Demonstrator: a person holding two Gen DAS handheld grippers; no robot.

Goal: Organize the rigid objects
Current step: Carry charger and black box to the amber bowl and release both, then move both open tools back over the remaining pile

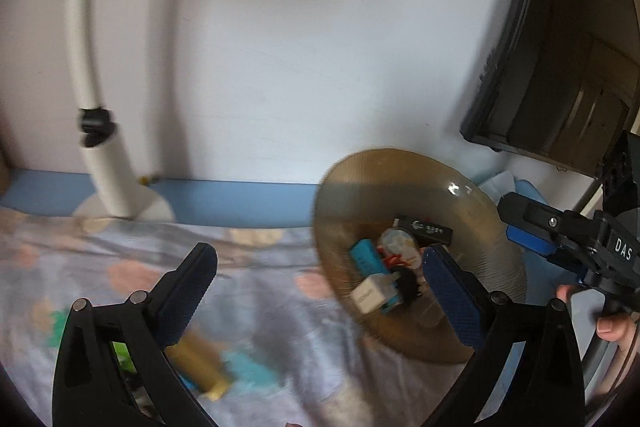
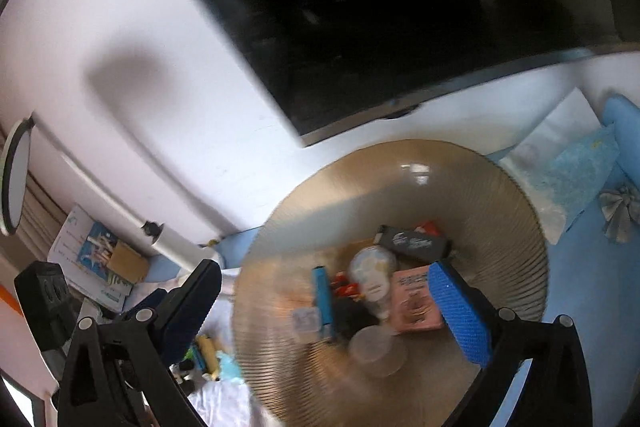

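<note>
A ribbed amber glass bowl (image 2: 500, 211) stands on the bed and holds a black box (image 2: 412, 241), a pink box (image 2: 414, 303), a blue bar (image 2: 322, 297), a white round jar (image 2: 372, 271), a white cube (image 2: 304, 319) and a clear cup (image 2: 374, 347). My right gripper (image 2: 326, 311) is open over the bowl's near side, with nothing pressed between its pads. In the left wrist view the bowl (image 1: 492, 267) is at the right; my left gripper (image 1: 320, 287) is open, its right finger in front of the bowl's contents. The right gripper (image 1: 516, 223) shows beyond the bowl.
A floral bed sheet (image 1: 260, 287) carries blurred yellow and teal small objects (image 1: 208, 367) near my left finger. A white lamp pole (image 1: 104, 167) rises at the back left. A dark screen (image 2: 380, 27) hangs on the wall behind the bowl. A hand (image 1: 612, 323) grips the right handle.
</note>
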